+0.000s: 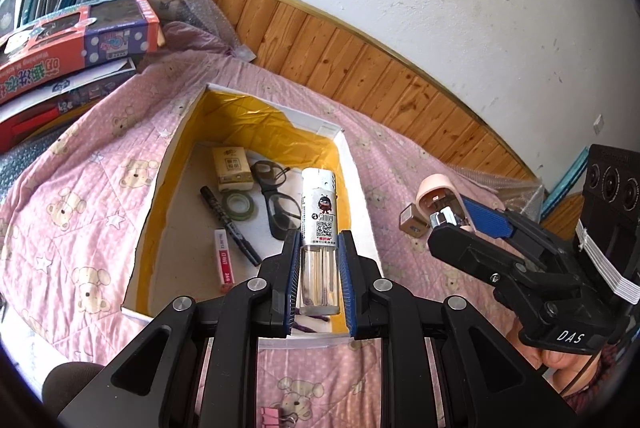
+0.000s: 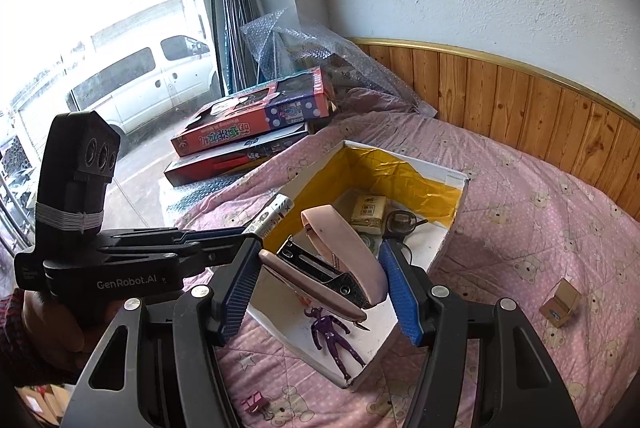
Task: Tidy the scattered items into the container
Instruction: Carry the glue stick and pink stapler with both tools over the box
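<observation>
A white box with yellow foil lining lies open on the pink bear-print bedspread. My left gripper is shut on a silver-topped clear lighter, held above the box; the lighter also shows in the right wrist view. My right gripper is shut on a pink stapler, hinged open, above the box's near side; it also shows in the left wrist view. Inside the box lie a tissue pack, glasses, green tape roll, pen, eraser and a purple figure.
A small cardboard staple box lies on the bedspread right of the container. A pink binder clip lies near the front. Toy boxes and bubble wrap are stacked at the back left. A wood-panelled wall runs behind.
</observation>
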